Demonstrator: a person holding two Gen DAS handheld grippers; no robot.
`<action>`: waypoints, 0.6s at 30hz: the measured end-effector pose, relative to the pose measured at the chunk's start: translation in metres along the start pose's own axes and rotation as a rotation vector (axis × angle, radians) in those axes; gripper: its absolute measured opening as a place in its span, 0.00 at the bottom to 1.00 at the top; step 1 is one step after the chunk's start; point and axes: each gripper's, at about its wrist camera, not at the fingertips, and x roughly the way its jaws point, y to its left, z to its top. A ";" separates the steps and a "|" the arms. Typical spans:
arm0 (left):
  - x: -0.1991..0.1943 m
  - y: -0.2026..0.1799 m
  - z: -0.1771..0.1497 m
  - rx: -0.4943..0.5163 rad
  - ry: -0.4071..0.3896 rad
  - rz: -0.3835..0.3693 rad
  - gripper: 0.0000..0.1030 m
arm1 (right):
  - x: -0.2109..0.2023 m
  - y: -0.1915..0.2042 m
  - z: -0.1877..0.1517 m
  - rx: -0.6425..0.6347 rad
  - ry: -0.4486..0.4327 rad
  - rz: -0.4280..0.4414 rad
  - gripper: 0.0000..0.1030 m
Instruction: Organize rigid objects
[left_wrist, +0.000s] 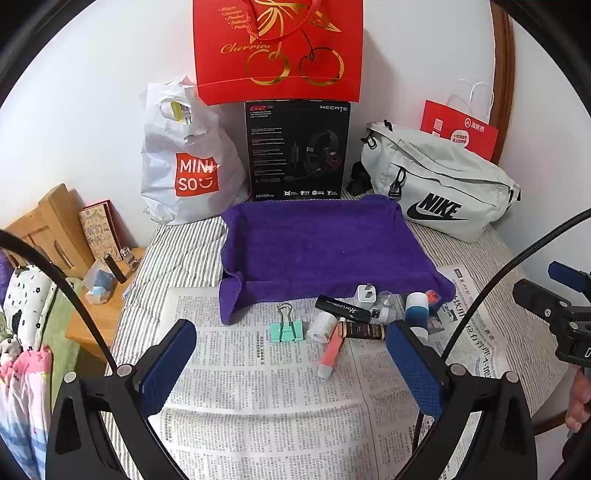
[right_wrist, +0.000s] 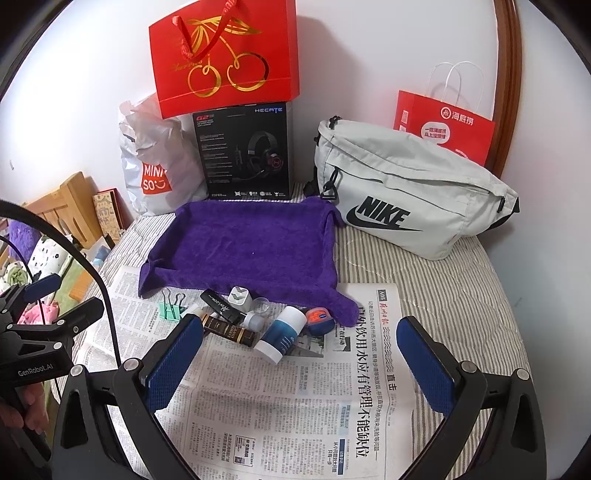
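Both tongs, left (left_wrist: 291, 363) and right (right_wrist: 299, 360), stand apart and empty. Blue-white tube (right_wrist: 280, 334) lies at 12 o'clock from right tongs, probably nearer them, long axis toward 1 o'clock.

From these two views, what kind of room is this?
Likely a bedroom, with a bed used as the work surface: striped bedding under the newspaper, a wooden bedside stand to the left, and personal bags like the Nike bag lined up against the wall.
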 end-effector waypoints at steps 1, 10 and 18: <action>0.000 0.000 0.000 0.001 0.000 0.002 1.00 | 0.000 0.000 0.001 -0.001 0.001 -0.002 1.00; 0.001 -0.006 0.000 0.001 0.002 0.001 1.00 | 0.001 0.000 0.001 -0.002 0.005 0.000 1.00; 0.001 0.004 -0.002 -0.015 -0.009 -0.006 1.00 | 0.002 0.001 0.001 -0.001 0.005 0.000 1.00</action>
